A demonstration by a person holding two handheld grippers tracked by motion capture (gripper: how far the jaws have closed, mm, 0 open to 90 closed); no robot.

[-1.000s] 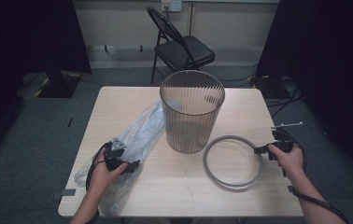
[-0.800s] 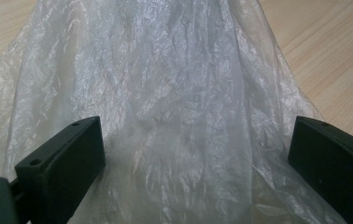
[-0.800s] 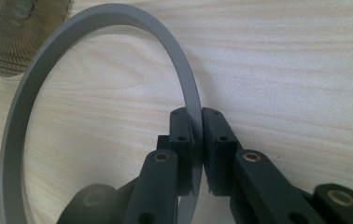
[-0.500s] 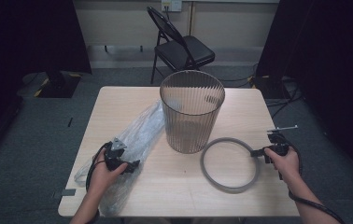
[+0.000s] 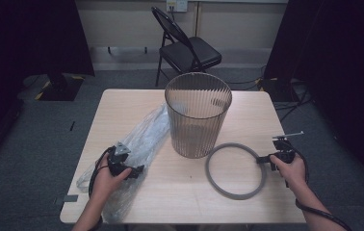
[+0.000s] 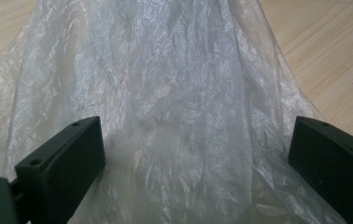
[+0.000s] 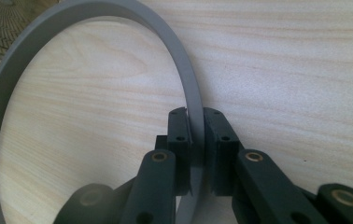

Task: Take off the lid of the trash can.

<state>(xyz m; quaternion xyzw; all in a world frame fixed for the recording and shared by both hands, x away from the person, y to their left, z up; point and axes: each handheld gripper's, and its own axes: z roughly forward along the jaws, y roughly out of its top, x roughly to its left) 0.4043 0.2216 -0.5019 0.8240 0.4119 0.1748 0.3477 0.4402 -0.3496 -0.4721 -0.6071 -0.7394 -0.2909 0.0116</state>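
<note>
Right gripper view, nearest the camera: the right gripper [image 7: 197,140] has its fingers [image 7: 179,135] clamped on the grey ring [image 7: 191,93]. One finger sits on the inner face of the band and the other on the outer face, both pads touching it. The ring rim runs up from between the fingers and curves away to the left over the desk [image 7: 282,70]. The fingers have just eased apart slightly, with the ring between them.

Left gripper view: the left gripper [image 6: 198,158] has its fingers [image 6: 67,158] wide apart. The clear plastic bag [image 6: 174,93] lies crumpled between and beyond them; contact between pads and film cannot be told.

High view, near edge: the left gripper [image 5: 122,163] rests over the lower end of the bag [image 5: 141,139] at the left side of the desk [image 5: 122,103]. The right gripper [image 5: 279,154] holds the ring [image 5: 235,171] at its right edge; the ring lies near the desk's front right.

Mid-desk: a ribbed bin [image 5: 198,115] stands upright, just beside the ring's upper left arc and touching the bag's upper end.

Beyond the desk: a folding chair [image 5: 189,50] stands on the carpet.
</note>
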